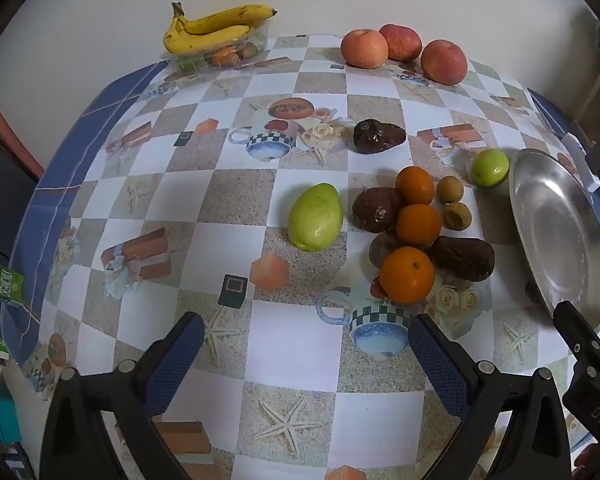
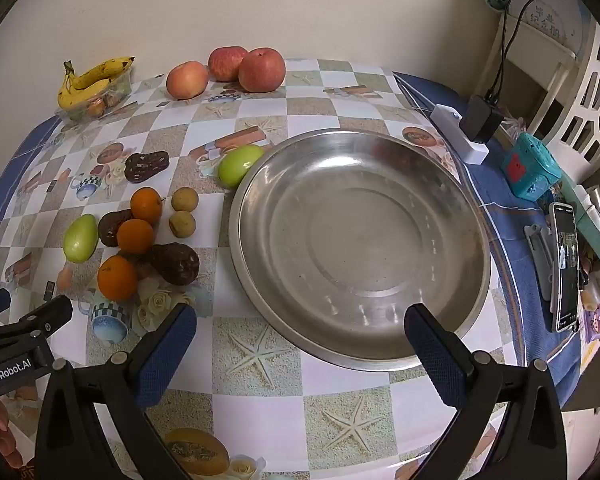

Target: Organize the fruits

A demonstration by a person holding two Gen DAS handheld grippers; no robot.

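A wide steel plate lies bare on the table's right side, with my right gripper open above its near rim. My left gripper stands open over the tablecloth, nothing between its fingers. Just beyond it sits a cluster: three oranges, dark brown fruits, two small tan fruits and a green mango. A green round fruit touches the plate's far left rim. Three apples rest at the back. Bananas lie on a clear tray at the back left.
A checkered tablecloth covers the table, with a wall close behind. On the right edge lie a phone, a teal box, a white power strip with a black charger. Part of the right gripper shows in the left wrist view.
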